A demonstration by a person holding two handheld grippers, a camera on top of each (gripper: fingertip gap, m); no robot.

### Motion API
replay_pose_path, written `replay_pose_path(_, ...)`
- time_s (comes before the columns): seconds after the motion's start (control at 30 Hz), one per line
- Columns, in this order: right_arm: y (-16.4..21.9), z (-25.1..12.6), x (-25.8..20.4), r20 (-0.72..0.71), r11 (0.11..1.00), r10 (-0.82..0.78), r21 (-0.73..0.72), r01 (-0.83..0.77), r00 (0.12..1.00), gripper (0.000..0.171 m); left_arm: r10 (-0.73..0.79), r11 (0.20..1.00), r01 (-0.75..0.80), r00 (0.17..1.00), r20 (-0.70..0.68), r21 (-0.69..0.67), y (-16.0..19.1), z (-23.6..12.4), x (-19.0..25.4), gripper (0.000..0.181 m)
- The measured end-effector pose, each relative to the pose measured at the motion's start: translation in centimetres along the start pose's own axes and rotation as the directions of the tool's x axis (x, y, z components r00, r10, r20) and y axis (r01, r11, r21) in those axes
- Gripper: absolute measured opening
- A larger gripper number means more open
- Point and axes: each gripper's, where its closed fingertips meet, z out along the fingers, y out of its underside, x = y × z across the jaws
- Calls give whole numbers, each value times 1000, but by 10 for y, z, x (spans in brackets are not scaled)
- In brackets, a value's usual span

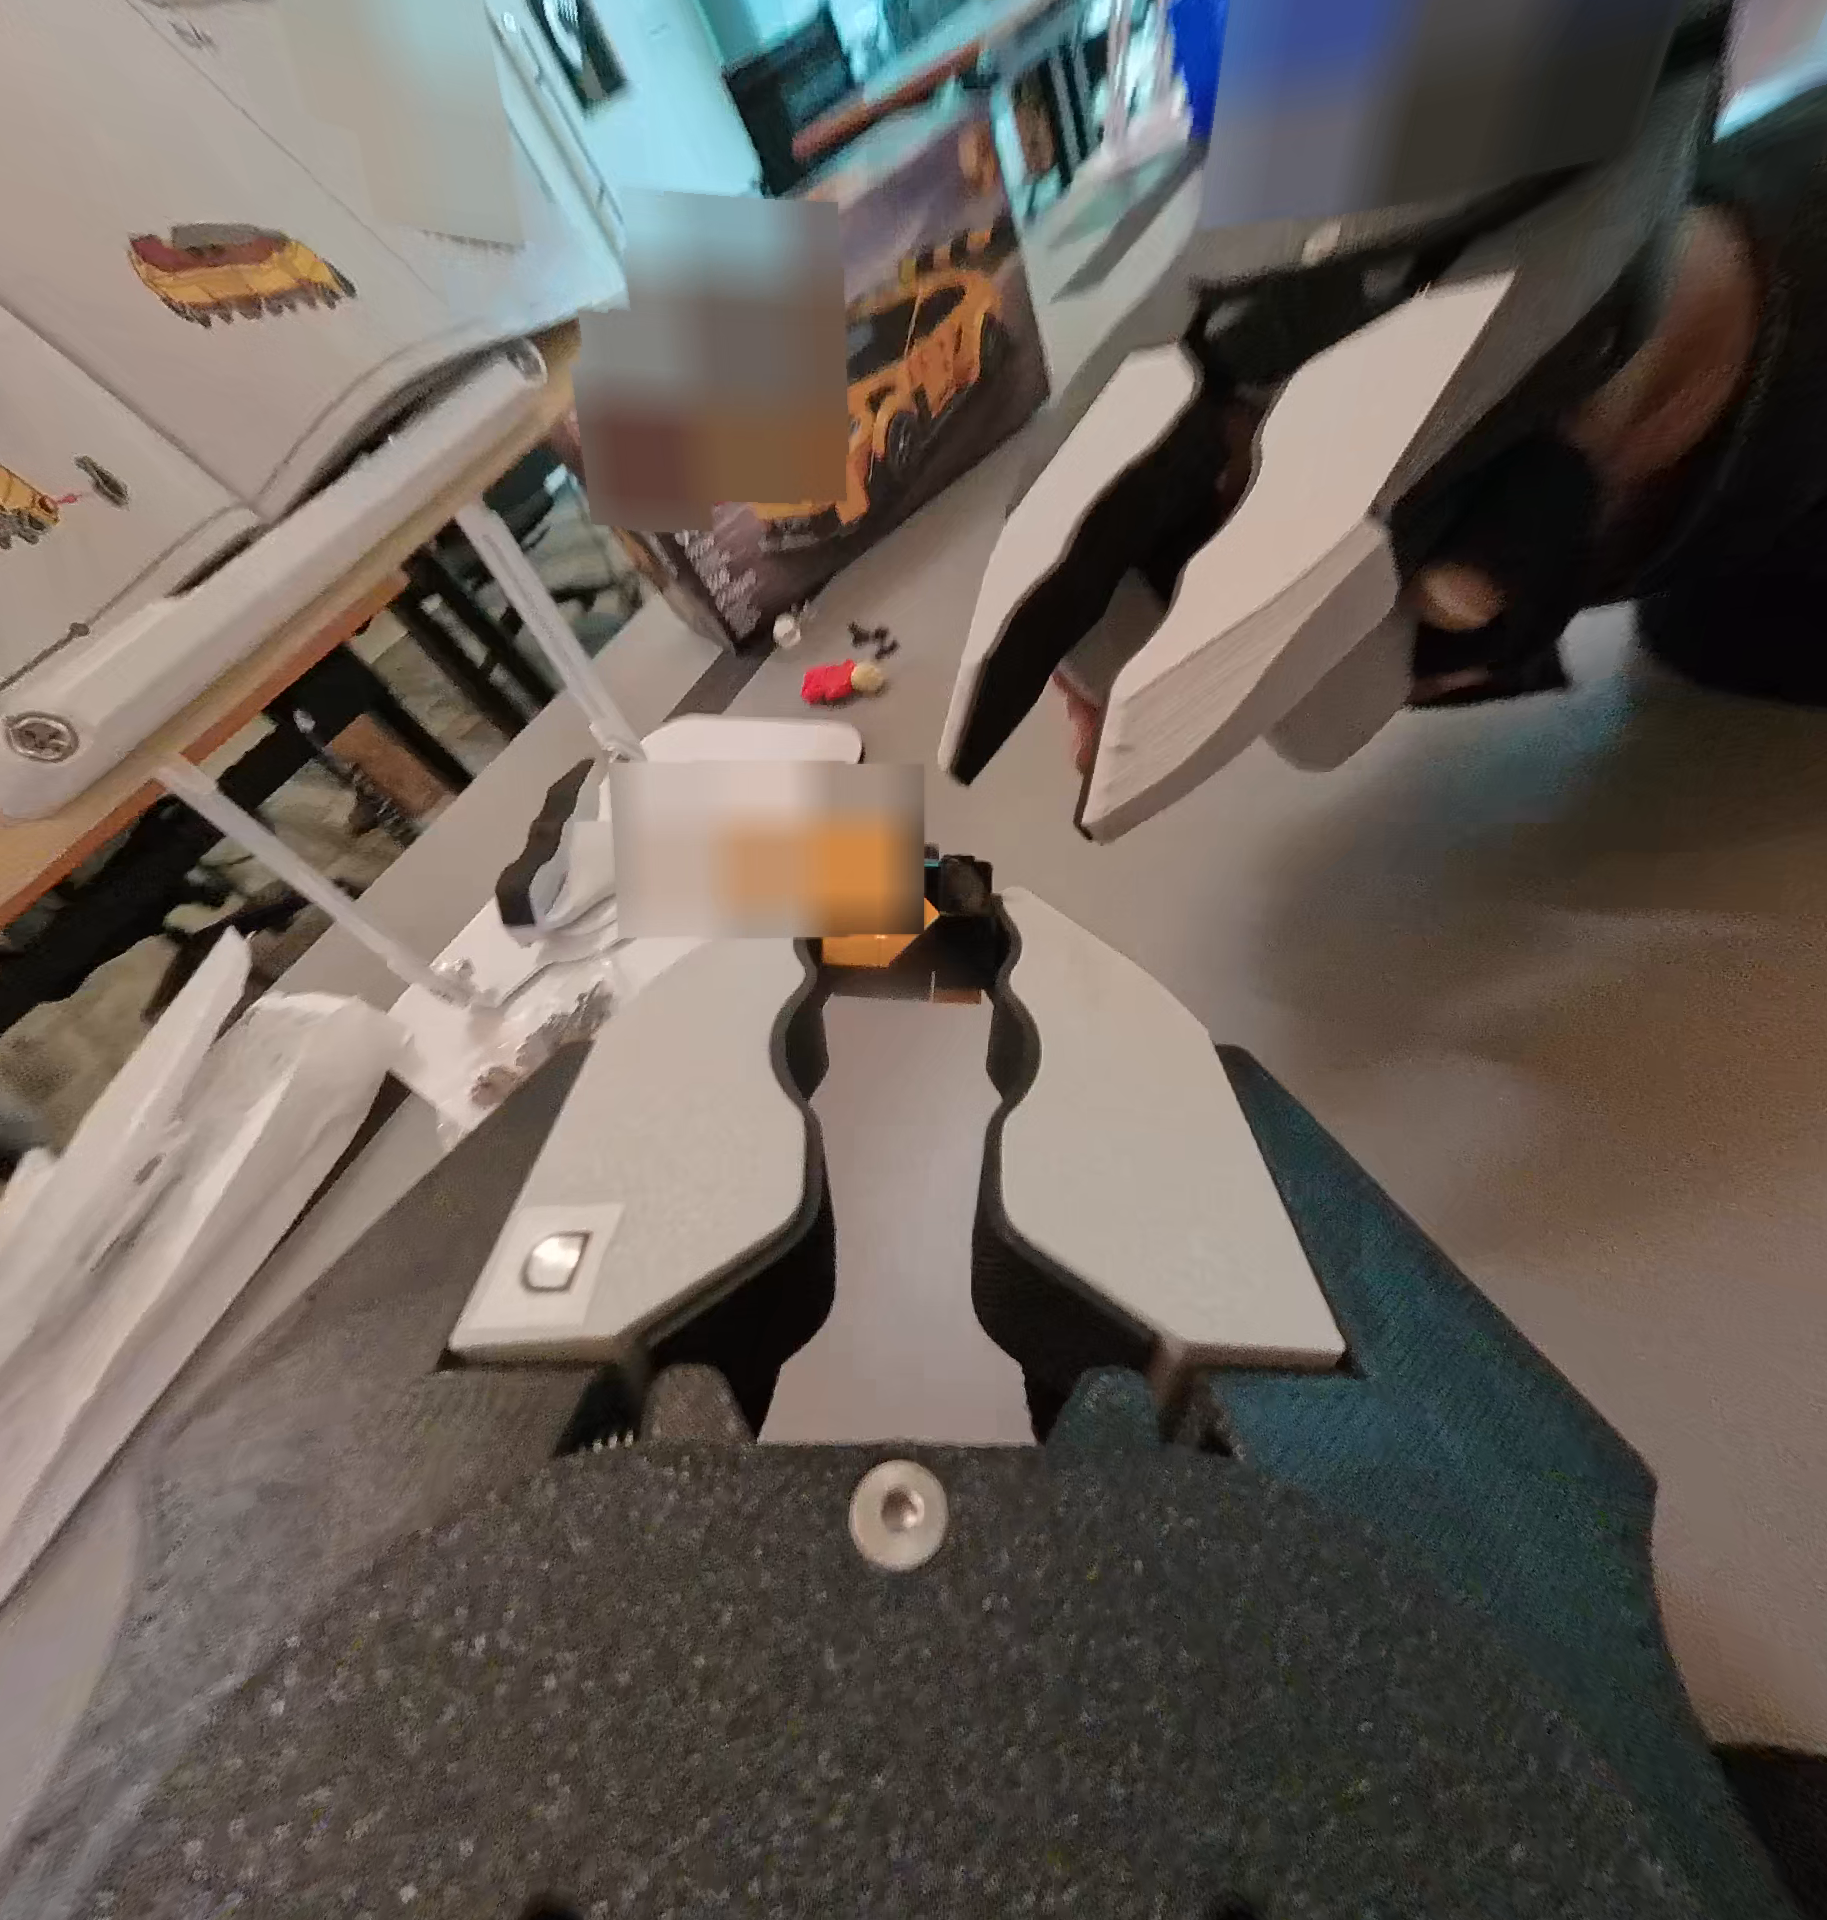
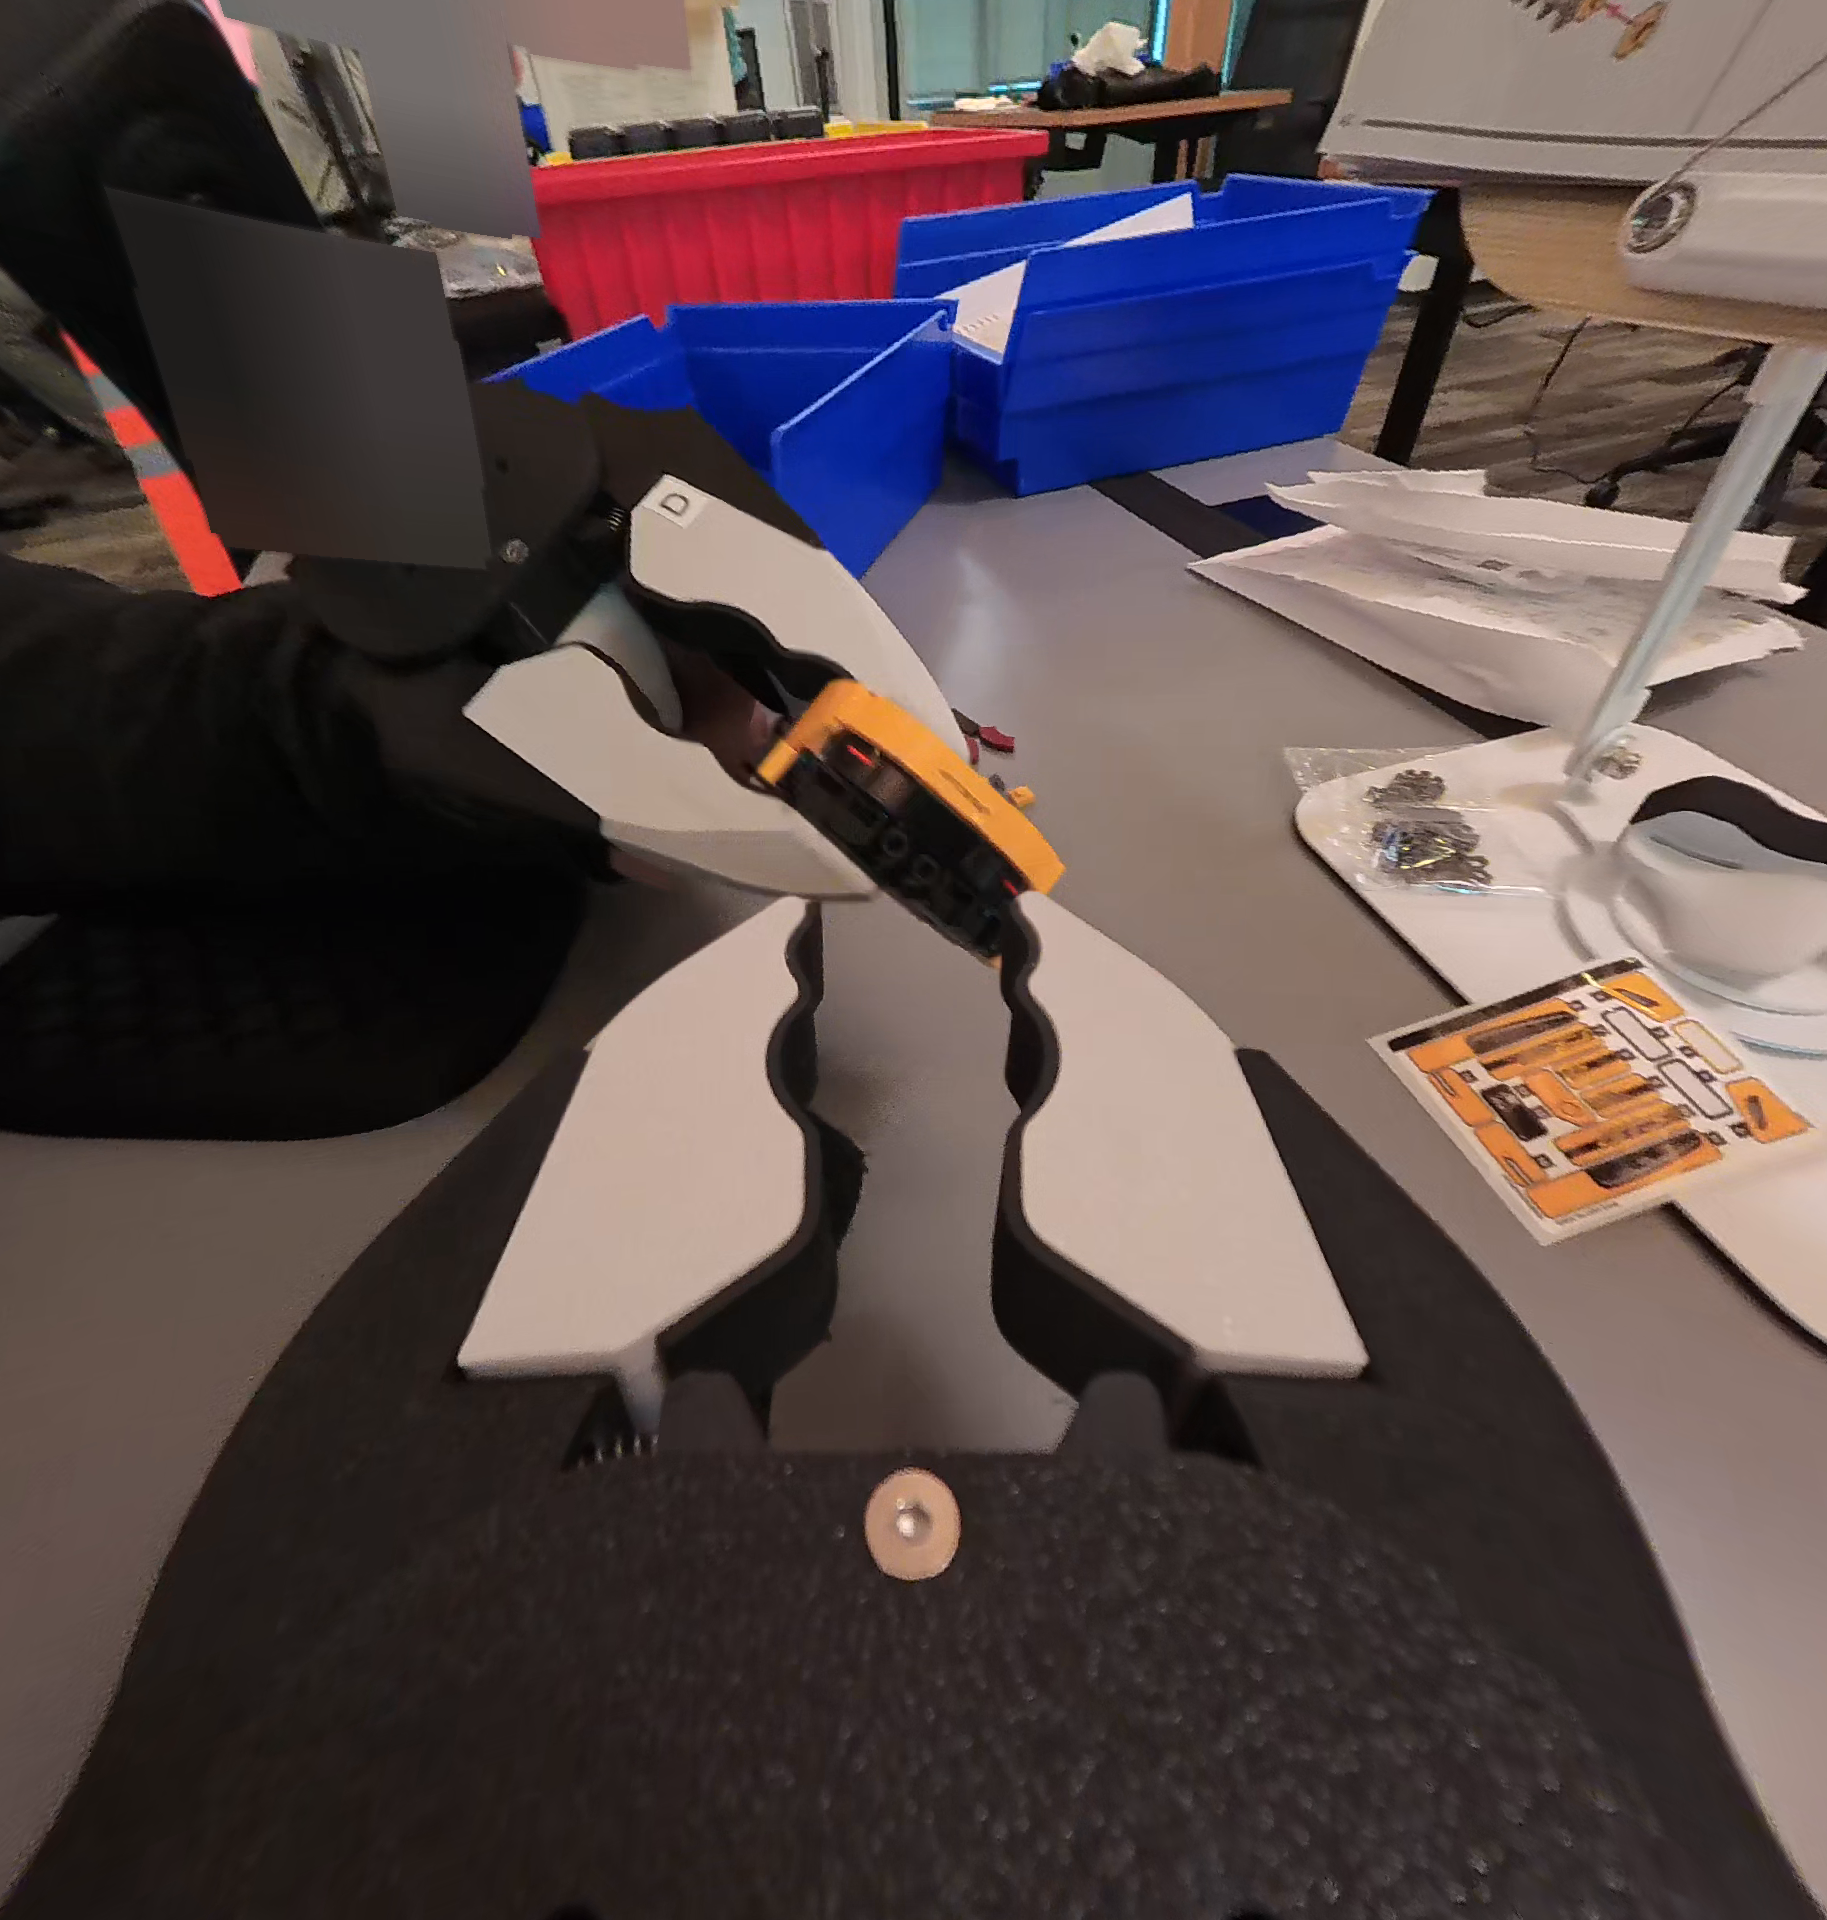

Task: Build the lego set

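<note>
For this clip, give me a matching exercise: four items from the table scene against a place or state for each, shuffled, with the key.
Items
1. yellow-and-black lego car assembly
2. orange-and-black sticker sheet
3. red plastic tub
4. small red lego figure piece

Places or states
A. behind the blue plastic bins
B. lying loose near the lego box
C. gripped by the left gripper
D. flat on the grey table, right side

Pairs: 1-C, 2-D, 3-A, 4-B

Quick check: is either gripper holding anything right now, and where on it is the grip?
The left gripper has its jaws shut on the yellow and black lego car build, gripping one end. The right gripper is open and holds nothing.
</note>
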Motion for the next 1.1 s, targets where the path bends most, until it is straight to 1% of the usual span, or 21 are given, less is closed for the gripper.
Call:
replay_pose_path(0.07, -1, -1, 2, -9, 1000, -2, 8, 2, 1000, 34, -69, 990, 74, 997, -44, 117, -12, -5, -1, 27)
replay_pose_path(0.13, -6, -3, 0, 3, 999, 2, 38, -3, 1000, 37, -144, 957, 169, 982, -121, 237, -25, -12, -2, 27)
replay_pose_path(0.2, -15, -4, -7, 43, 996, 6, 86, -10, 999, 38, -176, 906, 240, 963, -206, 348, -40, -21, 1, 28)
replay_pose_path(0.33, -30, -7, -26, 118, 984, -27, 178, 6, 993, 41, -191, 793, 382, 896, -402, 474, -62, -39, 14, 27)
replay_pose_path(0.4, -36, -9, -43, 172, 977, -71, 212, 34, 983, 40, -193, 762, 430, 864, -465, 484, -66, -43, 19, 27)
replay_pose_path(0.43, -38, -9, -47, 170, 974, -92, 221, 53, 981, 41, -192, 745, 451, 851, -488, 492, -68, -46, 20, 27)
replay_pose_path(0.47, -41, -10, -49, 157, 969, -121, 233, 82, 980, 37, -191, 726, 475, 834, -518, 497, -70, -50, 20, 27)
replay_pose_path(0.5, -43, -11, -49, 132, 965, -144, 238, 109, 981, 29, -191, 714, 497, 816, -546, 494, -71, -52, 21, 27)
replay_pose_path(0.6, -47, -15, -52, 85, 951, -231, 232, 206, 969, 29, -189, 713, 518, 790, -583, 472, -69, -52, 25, 27)
replay_pose_path(0.7, -49, -17, -55, 37, 929, -324, 200, 311, 945, 28, -180, 722, 516, 783, -595, 460, -66, -52, 28, 28)
replay_pose_path(0.77, -49, -18, -56, 21, 919, -360, 182, 350, 933, 28, -177, 725, 515, 781, -598, 457, -66, -51, 29, 28)
replay_pose_path(0.9, -49, -19, -58, 20, 913, -376, 181, 366, 927, 28, -171, 726, 515, 777, -605, 456, -66, -52, 30, 29)
replay_pose_path(1.1, -45, -18, -55, 41, 921, -359, 176, 347, 932, 28, -162, 749, 483, 797, -581, 454, -64, -50, 31, 28)
